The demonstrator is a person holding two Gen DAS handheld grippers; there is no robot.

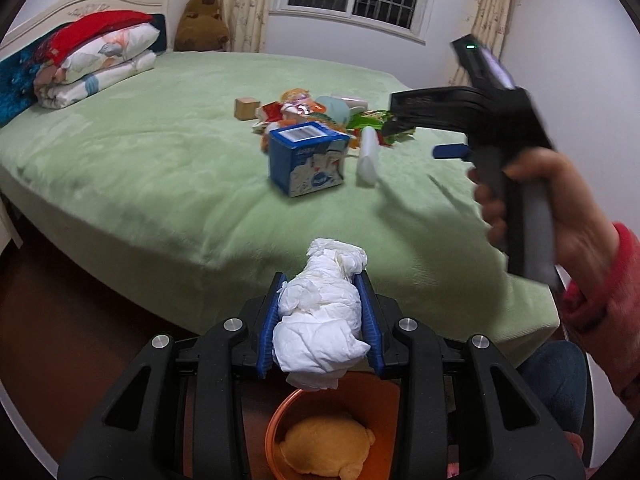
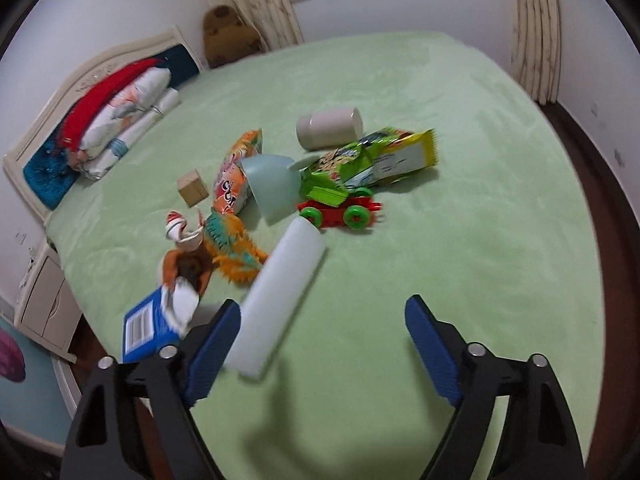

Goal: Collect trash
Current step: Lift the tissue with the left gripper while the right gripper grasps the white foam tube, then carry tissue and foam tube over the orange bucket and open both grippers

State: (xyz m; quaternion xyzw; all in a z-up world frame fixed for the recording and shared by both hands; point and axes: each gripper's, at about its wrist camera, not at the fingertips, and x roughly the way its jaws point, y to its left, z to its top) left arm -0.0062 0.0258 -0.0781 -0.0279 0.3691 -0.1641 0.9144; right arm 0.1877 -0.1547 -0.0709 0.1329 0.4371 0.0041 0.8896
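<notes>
the left gripper [image 1: 322, 312] is clamped on a crumpled white tissue wad [image 1: 320, 316], held between its blue pads just off the near edge of the bed [image 1: 140, 152]. below it sits an orange bin [image 1: 276, 432] with a yellow plush toy [image 1: 324, 446] inside.

the right gripper [image 2: 322, 336] hovers over the green bedspread with its pads wide apart and nothing between them; its left pad [image 2: 212, 344] is just beside a white plastic tube [image 2: 280, 296] lying on the bed. a blue and white carton [image 2: 146, 328] sits near the bed's edge, left of the tube.

further in lies a cluster: a green snack bag [image 2: 368, 160] resting over a red toy car with green wheels [image 2: 340, 210], an orange snack packet [image 2: 236, 172], a pale blue bowl on its side [image 2: 272, 186], a beige cylindrical container [image 2: 330, 128], a small wooden block [image 2: 193, 187] and an orange and teal toy dinosaur [image 2: 232, 248]. folded bedding [image 2: 120, 116] is stacked by the headboard.
</notes>
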